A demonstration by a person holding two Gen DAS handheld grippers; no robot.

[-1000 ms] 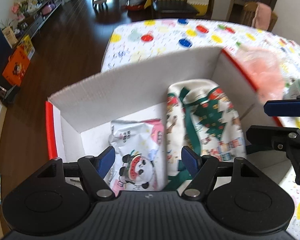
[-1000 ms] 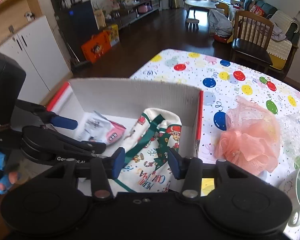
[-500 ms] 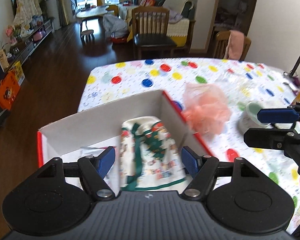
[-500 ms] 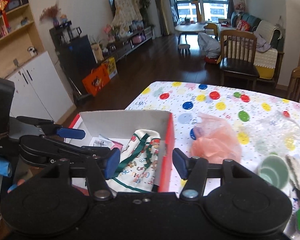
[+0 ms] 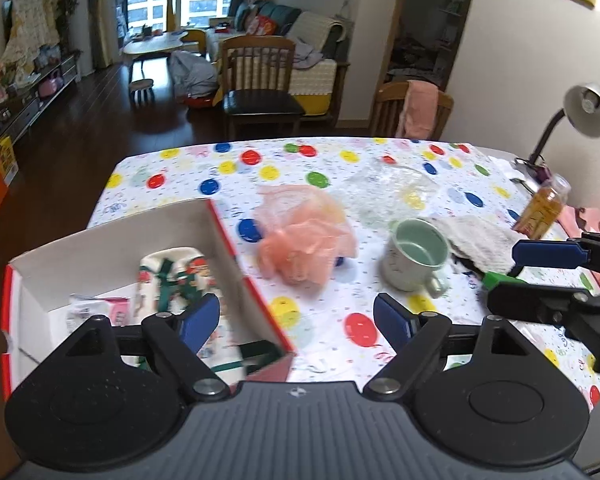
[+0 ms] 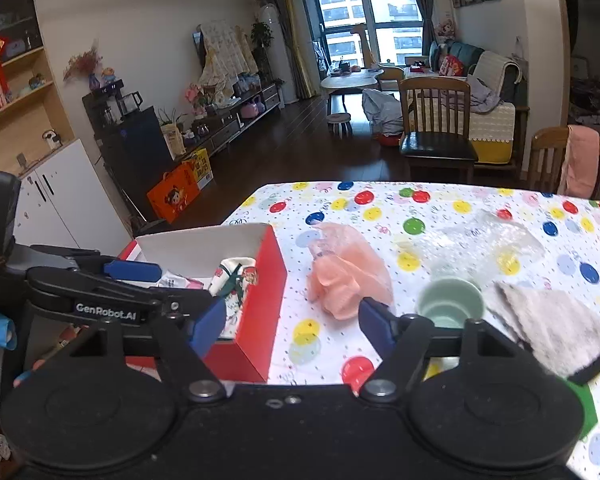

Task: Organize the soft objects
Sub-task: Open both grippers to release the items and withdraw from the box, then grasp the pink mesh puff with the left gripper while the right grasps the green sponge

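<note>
A red-and-white cardboard box (image 5: 228, 236) (image 6: 266, 280) stands at the table's left end. In it lie a Christmas-print cloth bag (image 5: 176, 276) (image 6: 236, 276) and a packet of wipes (image 5: 104, 308). A peach mesh bath sponge (image 5: 304, 240) (image 6: 348, 280) lies on the table right of the box. A grey-white towel (image 5: 476, 236) (image 6: 552, 324) lies further right. My left gripper (image 5: 296, 320) is open and empty above the box's near right corner. My right gripper (image 6: 292, 328) is open and empty, near the sponge.
A mint green mug (image 5: 416, 256) (image 6: 448, 304) stands between sponge and towel. Crumpled clear plastic (image 5: 388, 188) (image 6: 484, 240) lies behind it. A juice bottle (image 5: 544, 208) and a desk lamp (image 5: 580, 112) are at the right edge. Chairs (image 5: 260, 92) stand beyond the table.
Both grippers have pulled back and up from the box and swung right. The sponge, mug and towel have come into view. The cloth bag stays in the box.
</note>
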